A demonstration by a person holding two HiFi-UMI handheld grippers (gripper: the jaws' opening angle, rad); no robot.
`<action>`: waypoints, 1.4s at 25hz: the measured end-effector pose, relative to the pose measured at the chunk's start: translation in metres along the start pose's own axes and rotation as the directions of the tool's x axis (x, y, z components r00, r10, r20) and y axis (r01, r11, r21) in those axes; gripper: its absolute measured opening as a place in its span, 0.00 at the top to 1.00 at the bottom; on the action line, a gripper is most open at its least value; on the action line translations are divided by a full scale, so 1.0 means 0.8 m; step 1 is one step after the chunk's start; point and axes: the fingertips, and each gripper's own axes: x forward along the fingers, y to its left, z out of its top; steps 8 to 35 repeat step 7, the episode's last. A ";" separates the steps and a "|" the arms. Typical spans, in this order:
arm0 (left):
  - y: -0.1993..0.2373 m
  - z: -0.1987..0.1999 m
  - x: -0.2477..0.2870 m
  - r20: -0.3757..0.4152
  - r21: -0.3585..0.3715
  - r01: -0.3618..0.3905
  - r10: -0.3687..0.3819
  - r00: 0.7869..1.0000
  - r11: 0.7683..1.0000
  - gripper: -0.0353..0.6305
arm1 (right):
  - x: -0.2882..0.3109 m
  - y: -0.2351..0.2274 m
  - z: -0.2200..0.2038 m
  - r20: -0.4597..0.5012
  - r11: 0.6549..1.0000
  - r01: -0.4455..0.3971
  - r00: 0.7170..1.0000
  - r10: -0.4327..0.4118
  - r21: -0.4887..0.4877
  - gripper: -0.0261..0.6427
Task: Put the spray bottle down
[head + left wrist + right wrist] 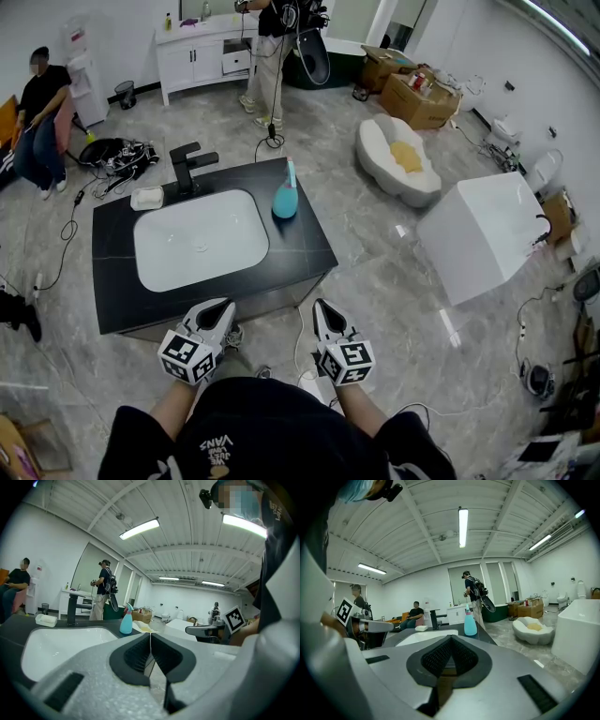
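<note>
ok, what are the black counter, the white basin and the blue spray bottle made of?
Black rectangular countertop: likely stone or a stone-look slab; matte, with a faint pale streak.
White sunken basin: probably glazed ceramic; smooth, with small glints.
Light blue spray bottle: looks like plastic; uniform colour and a soft sheen.

Spray bottle: rounded light-blue body, narrow neck, pale blue trigger head on top. It's standing upright on its base, nothing gripping or touching it. Sits just right of the white basin in the head view, level with the basin's far half, on the same black countertop, close to the basin rim but apart from it.
</note>
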 end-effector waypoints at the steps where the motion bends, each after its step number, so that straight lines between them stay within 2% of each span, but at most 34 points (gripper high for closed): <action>1: -0.001 0.001 0.000 -0.001 0.000 0.000 0.000 1.000 1.000 0.91 | -0.001 0.000 0.000 -0.001 1.000 -0.001 1.000 0.001 0.000 0.96; 35: 0.000 0.000 0.004 -0.005 0.007 0.006 -0.006 1.000 1.000 0.91 | 0.001 -0.003 -0.001 0.000 1.000 -0.002 1.000 0.002 -0.002 0.96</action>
